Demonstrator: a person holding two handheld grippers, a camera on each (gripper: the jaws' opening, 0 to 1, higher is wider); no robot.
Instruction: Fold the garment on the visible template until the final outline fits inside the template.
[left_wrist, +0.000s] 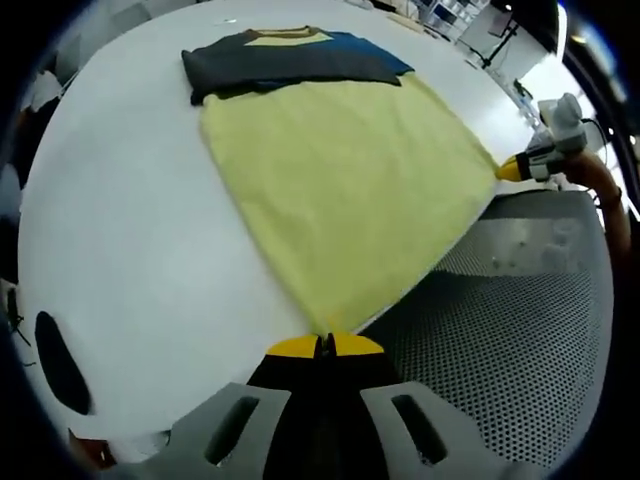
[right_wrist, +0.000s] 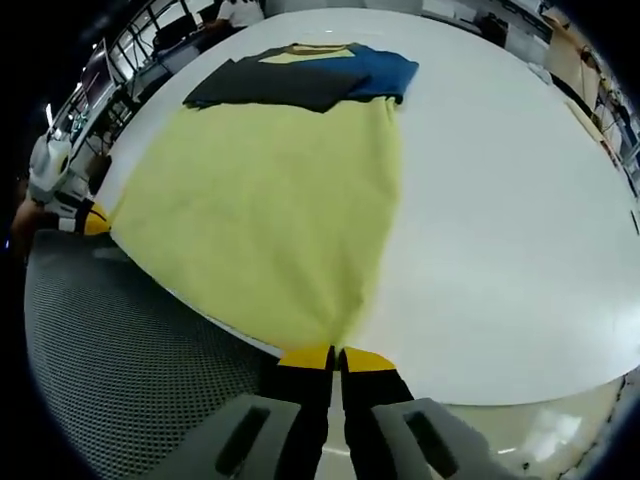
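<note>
A T-shirt lies flat on a white table (left_wrist: 130, 230), its yellow body (left_wrist: 350, 190) toward me and its dark grey and blue shoulders and sleeves (left_wrist: 290, 62) at the far end. My left gripper (left_wrist: 325, 345) is shut on one hem corner at the table's near edge. My right gripper (right_wrist: 336, 355) is shut on the other hem corner of the yellow body (right_wrist: 270, 210). The right gripper (left_wrist: 520, 168) also comes into the left gripper view at the right, and the left gripper (right_wrist: 90, 222) into the right gripper view at the left. No template outline is visible.
A perforated grey metal surface (left_wrist: 510, 330) lies below the table's near edge, also in the right gripper view (right_wrist: 110, 350). A dark oval mark (left_wrist: 60, 362) sits on the table at the left. Cluttered shelves and equipment (right_wrist: 120, 60) stand beyond the far side.
</note>
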